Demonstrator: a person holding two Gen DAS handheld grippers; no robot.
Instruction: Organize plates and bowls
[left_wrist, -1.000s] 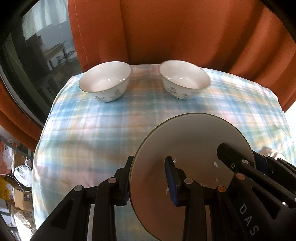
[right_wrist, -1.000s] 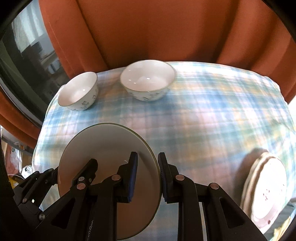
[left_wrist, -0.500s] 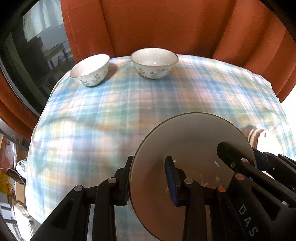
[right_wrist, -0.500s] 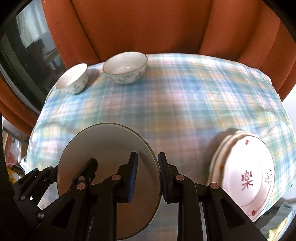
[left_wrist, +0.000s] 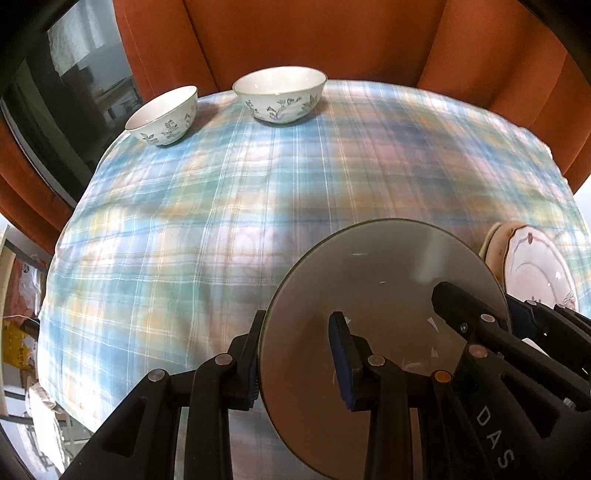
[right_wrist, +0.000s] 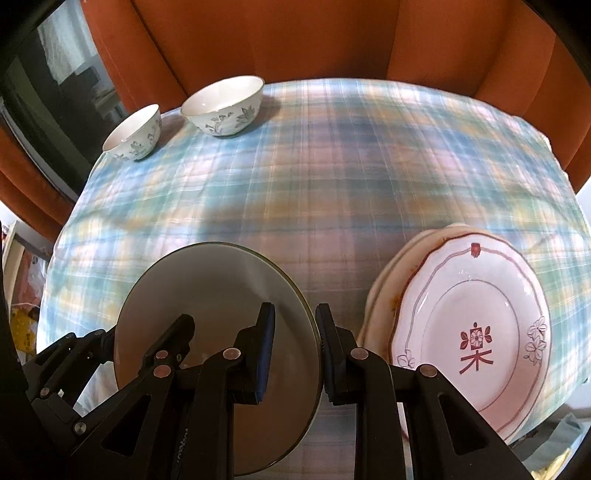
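Note:
Both grippers hold one plain grey plate (left_wrist: 373, 291) above the near edge of the table. My left gripper (left_wrist: 299, 354) is shut on its left rim. My right gripper (right_wrist: 295, 347) is shut on its right rim; the plate also shows in the right wrist view (right_wrist: 207, 302). A stack of pink patterned plates (right_wrist: 476, 321) lies at the near right, just right of the held plate, and shows in the left wrist view (left_wrist: 535, 266). Two white floral bowls stand at the far left: a small one (left_wrist: 164, 114) and a larger one (left_wrist: 280, 94).
A plaid cloth (right_wrist: 332, 177) covers the table. Orange curtains (left_wrist: 332, 37) hang close behind the far edge. A dark window (left_wrist: 55, 110) is at the left. Clutter lies on the floor (left_wrist: 22, 295) beyond the left edge.
Both grippers have drawn back toward the near edge with the grey plate. The bowls now look farther away and the stack of pink plates has come into full view at the right.

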